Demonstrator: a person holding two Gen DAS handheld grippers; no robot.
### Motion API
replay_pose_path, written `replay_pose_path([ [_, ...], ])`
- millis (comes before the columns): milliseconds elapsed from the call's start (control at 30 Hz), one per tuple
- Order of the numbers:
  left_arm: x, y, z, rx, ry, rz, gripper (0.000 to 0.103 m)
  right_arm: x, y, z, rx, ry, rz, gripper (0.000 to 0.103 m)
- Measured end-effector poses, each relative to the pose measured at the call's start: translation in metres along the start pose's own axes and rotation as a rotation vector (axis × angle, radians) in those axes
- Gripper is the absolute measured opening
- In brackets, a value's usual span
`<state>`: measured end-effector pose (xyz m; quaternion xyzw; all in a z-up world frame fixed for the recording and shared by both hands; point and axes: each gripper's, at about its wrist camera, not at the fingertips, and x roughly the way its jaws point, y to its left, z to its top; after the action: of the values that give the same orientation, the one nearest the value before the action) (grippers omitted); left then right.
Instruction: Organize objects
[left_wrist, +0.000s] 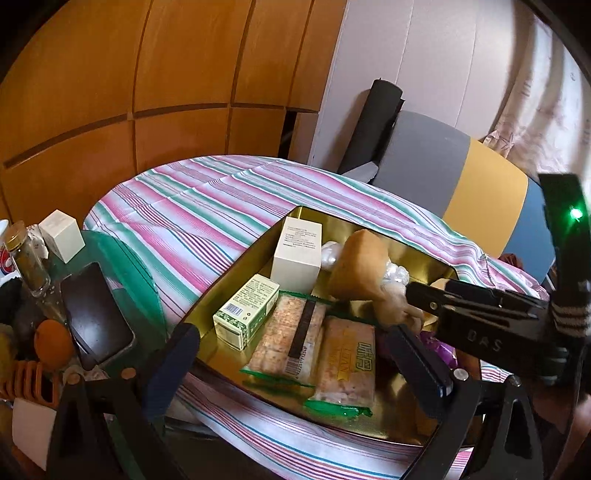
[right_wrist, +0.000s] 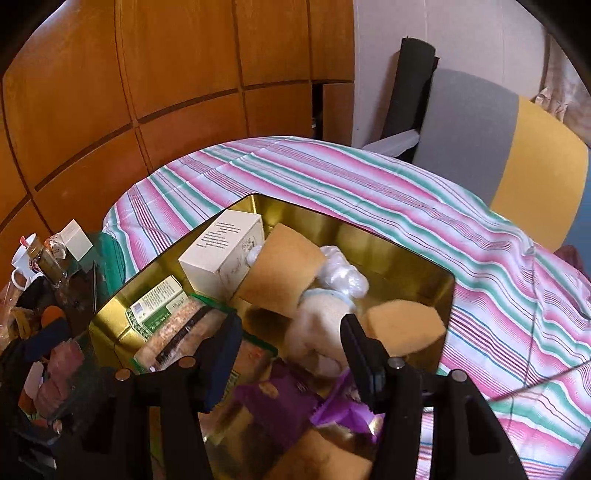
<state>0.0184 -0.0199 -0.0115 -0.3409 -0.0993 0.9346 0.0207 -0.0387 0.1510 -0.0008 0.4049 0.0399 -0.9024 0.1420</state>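
Two tools are hovering over a gold tin tray (left_wrist: 221, 291) that is sitting on a bench draped in a pink, green and white striped cloth (left_wrist: 184, 206). The left tool (left_wrist: 299, 354) is standing wide open at the tray's near edge, gripping nothing; two flat snack packets (left_wrist: 288, 339) are lying side by side on the tray floor beyond its fingers. The right tool (right_wrist: 291, 347) is reaching in from the right side of the left wrist view, with its jaws standing apart. A pale plush toy (right_wrist: 314, 325) is lying between its fingers, close against one of them, while the other finger is staying clear of it, so the toy is not being clamped.

Inside the tray, a white box (left_wrist: 297, 254) is standing upright in the far corner, and a green box (left_wrist: 245, 310) is lying just beside it, touching the nearer packet's edge. A tan block (right_wrist: 280, 269) is leaning tilted against the white box, and a crinkled white plastic bundle (right_wrist: 343, 277) is resting behind it. A second tan block (right_wrist: 402, 325) is sitting near the tray's right wall. A purple packet (right_wrist: 273, 402) is lying under the right tool.

Off to the left, beyond the cloth, a glass jar (left_wrist: 26, 258), a small white carton (left_wrist: 62, 234) and a dark flat case (left_wrist: 96, 314) are crowding together. A grey and yellow chair back (left_wrist: 480, 184) is showing behind the bench.
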Motion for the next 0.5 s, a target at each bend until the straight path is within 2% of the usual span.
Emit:
replay_pose_path([
  [233, -0.004, 0.000, 0.006, 0.030, -0.010, 0.077, 0.103, -0.013, -0.012, -0.013, 0.057, 0.011, -0.030, 0.059],
  [400, -0.006, 0.006, 0.012, 0.019, -0.021, 0.133, 0.103, -0.026, -0.016, -0.021, 0.081, -0.005, -0.090, 0.068],
  [433, -0.005, 0.008, 0.013, 0.001, -0.012, 0.140, 0.103, -0.030, -0.016, -0.022, 0.088, -0.018, -0.106, 0.073],
  [500, -0.006, 0.012, 0.014, -0.023, -0.001, 0.118, 0.103, -0.039, -0.017, -0.024, 0.107, -0.051, -0.160, 0.078],
])
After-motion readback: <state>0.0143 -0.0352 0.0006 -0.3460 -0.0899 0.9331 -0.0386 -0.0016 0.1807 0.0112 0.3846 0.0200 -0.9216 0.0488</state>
